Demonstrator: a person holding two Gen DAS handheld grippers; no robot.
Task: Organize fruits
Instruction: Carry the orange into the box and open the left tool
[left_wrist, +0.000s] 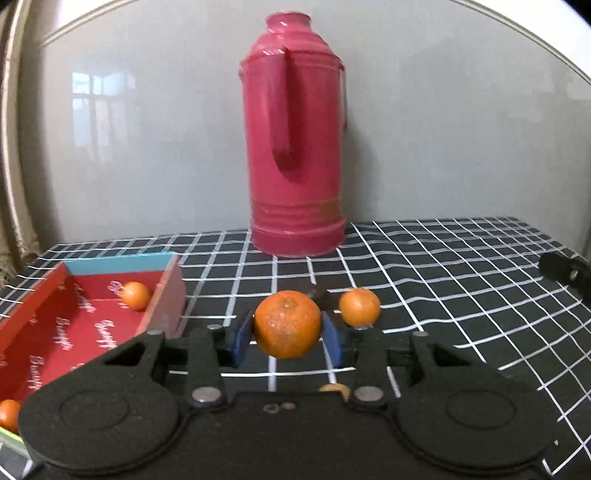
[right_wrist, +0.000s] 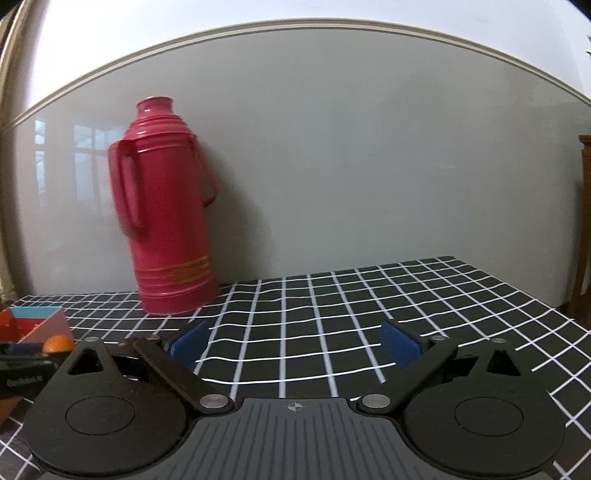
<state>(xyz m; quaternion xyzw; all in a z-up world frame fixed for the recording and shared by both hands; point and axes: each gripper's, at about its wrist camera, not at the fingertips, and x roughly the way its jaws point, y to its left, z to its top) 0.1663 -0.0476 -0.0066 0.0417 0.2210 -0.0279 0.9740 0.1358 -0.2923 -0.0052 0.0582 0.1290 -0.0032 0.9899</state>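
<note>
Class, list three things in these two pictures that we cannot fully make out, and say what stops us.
- Left wrist view: the box is part hidden behind the left tool.
- Left wrist view: an orange at the left edge is cut off.
- Right wrist view: the flask is blurred; its gold pattern is unclear.

White script, seemingly "Bunny", repeats across the red floor of the box (left_wrist: 55, 332); the white print on the left gripper (right_wrist: 22, 380) is illegible.

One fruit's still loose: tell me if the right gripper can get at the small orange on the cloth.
Probably yes: the right gripper is open and empty, and the small orange sits uncovered, though the left gripper holding the big orange crowds it.
</note>
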